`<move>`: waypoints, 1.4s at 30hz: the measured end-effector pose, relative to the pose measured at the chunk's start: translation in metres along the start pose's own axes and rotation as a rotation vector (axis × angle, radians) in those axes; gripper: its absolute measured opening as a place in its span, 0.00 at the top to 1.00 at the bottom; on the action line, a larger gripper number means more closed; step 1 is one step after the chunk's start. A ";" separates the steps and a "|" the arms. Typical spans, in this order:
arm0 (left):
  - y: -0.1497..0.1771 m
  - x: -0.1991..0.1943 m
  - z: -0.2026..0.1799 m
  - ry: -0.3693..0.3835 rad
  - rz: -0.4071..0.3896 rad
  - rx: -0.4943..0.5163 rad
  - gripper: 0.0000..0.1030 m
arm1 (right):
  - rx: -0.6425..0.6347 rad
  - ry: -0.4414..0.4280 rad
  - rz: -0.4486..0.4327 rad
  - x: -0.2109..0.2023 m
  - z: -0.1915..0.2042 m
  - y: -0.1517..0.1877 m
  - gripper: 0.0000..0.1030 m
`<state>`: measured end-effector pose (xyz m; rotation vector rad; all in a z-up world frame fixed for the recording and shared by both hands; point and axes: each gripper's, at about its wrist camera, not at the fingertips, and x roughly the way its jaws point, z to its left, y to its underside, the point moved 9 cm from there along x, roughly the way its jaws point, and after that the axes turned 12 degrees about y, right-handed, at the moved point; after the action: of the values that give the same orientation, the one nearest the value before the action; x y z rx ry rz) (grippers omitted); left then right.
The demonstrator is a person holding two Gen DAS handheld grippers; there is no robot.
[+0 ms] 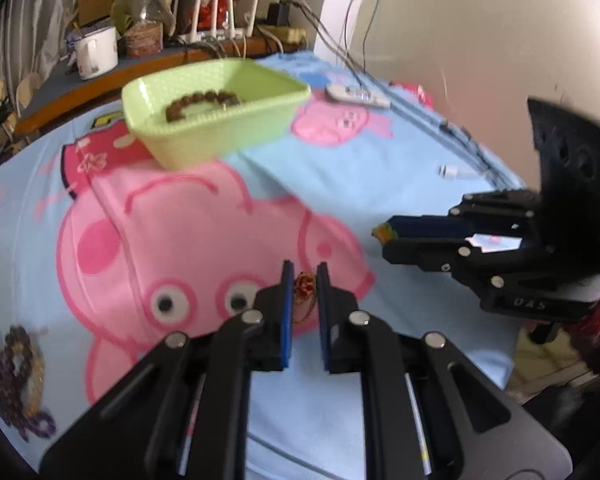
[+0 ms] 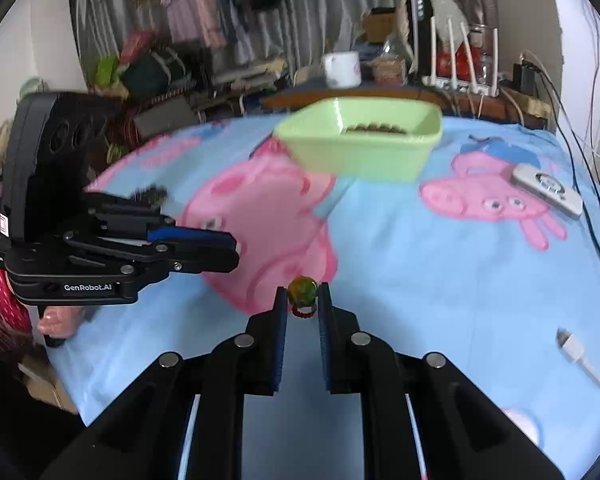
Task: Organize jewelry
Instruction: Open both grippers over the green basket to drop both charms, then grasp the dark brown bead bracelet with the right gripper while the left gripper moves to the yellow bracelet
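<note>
A light green tray [image 1: 236, 136] stands on the Peppa Pig sheet and holds a brown bead bracelet [image 1: 202, 102]; the tray [image 2: 364, 156] and bracelet [image 2: 374, 129] also show in the right wrist view. My left gripper [image 1: 305, 280] is shut on a small red and gold pendant [image 1: 305, 283] with a thin chain hanging down. My right gripper [image 2: 302, 298] is shut on a ring with a yellow-green stone [image 2: 302, 290] and red band. A heap of purple and yellow bead bracelets [image 1: 18, 376] lies at the far left.
The right gripper's body [image 1: 500, 248] hangs to the right in the left wrist view; the left gripper's body [image 2: 100, 240] hangs at left in the right. A white remote [image 2: 548, 190], a white cable plug [image 2: 572, 346] and dark cables lie on the sheet. A cluttered shelf stands behind.
</note>
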<state>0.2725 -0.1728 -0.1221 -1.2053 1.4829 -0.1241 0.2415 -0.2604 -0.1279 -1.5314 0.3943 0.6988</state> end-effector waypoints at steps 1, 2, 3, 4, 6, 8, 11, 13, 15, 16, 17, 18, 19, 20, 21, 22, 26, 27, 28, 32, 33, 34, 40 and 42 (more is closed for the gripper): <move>-0.011 -0.004 0.002 0.009 -0.017 -0.002 0.90 | 0.012 -0.002 -0.013 -0.001 -0.003 -0.009 1.00; -0.021 -0.008 0.003 0.015 -0.032 -0.002 0.90 | 0.024 -0.004 -0.025 -0.002 -0.006 -0.018 1.00; -0.031 -0.012 0.005 0.019 -0.047 -0.002 0.90 | 0.037 -0.007 -0.044 -0.002 -0.011 -0.031 1.00; -0.039 -0.015 0.006 0.020 -0.059 -0.001 0.90 | 0.042 -0.009 -0.059 -0.003 -0.014 -0.041 1.00; -0.068 -0.023 0.012 0.023 -0.102 0.003 0.90 | 0.049 -0.006 -0.089 0.000 -0.021 -0.066 1.00; -0.090 -0.027 0.019 0.021 -0.129 -0.001 0.90 | 0.049 -0.003 -0.110 0.006 -0.025 -0.089 1.00; -0.123 -0.025 0.040 0.018 -0.155 -0.034 0.90 | 0.069 -0.015 -0.113 0.023 -0.034 -0.111 1.00; -0.135 -0.019 0.054 0.020 -0.153 -0.061 0.90 | 0.125 -0.042 -0.100 0.042 -0.044 -0.125 1.00; -0.144 -0.007 0.070 -0.002 -0.144 -0.092 0.84 | 0.175 -0.058 -0.079 0.064 -0.054 -0.132 1.00; -0.147 0.001 0.077 -0.008 -0.132 -0.108 0.75 | 0.200 -0.050 -0.065 0.075 -0.060 -0.134 1.00; -0.149 0.010 0.088 -0.025 -0.119 -0.129 0.57 | 0.230 -0.037 -0.052 0.085 -0.067 -0.135 0.98; -0.150 0.016 0.097 -0.049 -0.113 -0.146 0.54 | 0.251 -0.032 -0.046 0.088 -0.070 -0.134 0.90; -0.150 0.021 0.105 -0.068 -0.107 -0.160 0.54 | 0.292 -0.033 -0.044 0.091 -0.075 -0.134 0.90; -0.149 0.025 0.111 -0.077 -0.096 -0.179 0.54 | 0.323 -0.027 -0.055 0.089 -0.080 -0.135 0.90; -0.147 0.024 0.115 -0.078 -0.098 -0.198 0.54 | 0.341 -0.031 -0.072 0.084 -0.081 -0.136 0.90; -0.146 0.020 0.116 -0.072 -0.108 -0.207 0.54 | 0.351 -0.040 -0.092 0.078 -0.081 -0.137 0.90; -0.138 -0.024 0.115 -0.072 -0.202 -0.200 0.54 | 0.326 -0.048 -0.135 0.049 -0.066 -0.130 0.90; -0.135 -0.034 0.115 -0.071 -0.218 -0.202 0.54 | 0.324 -0.065 -0.125 0.047 -0.060 -0.127 0.90; -0.125 -0.052 0.117 -0.078 -0.243 -0.209 0.54 | 0.325 -0.086 -0.112 0.044 -0.054 -0.123 0.90; -0.080 -0.108 0.127 -0.120 -0.300 -0.243 0.54 | 0.310 -0.183 -0.027 0.043 -0.015 -0.092 0.90; -0.067 -0.120 0.131 -0.138 -0.304 -0.255 0.54 | 0.289 -0.203 -0.001 0.045 0.001 -0.083 0.90; -0.054 -0.129 0.135 -0.159 -0.303 -0.269 0.54 | 0.275 -0.216 0.018 0.046 0.012 -0.077 0.90; 0.037 -0.165 0.166 -0.330 -0.235 -0.369 0.54 | 0.178 -0.250 0.110 0.057 0.074 -0.052 0.90; 0.053 -0.173 0.169 -0.327 -0.249 -0.401 0.54 | 0.135 -0.262 0.124 0.058 0.094 -0.051 0.94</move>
<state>0.3410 0.0637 -0.0966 -1.6450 1.0947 0.2057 0.2995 -0.1536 -0.1227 -1.2761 0.3331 0.9397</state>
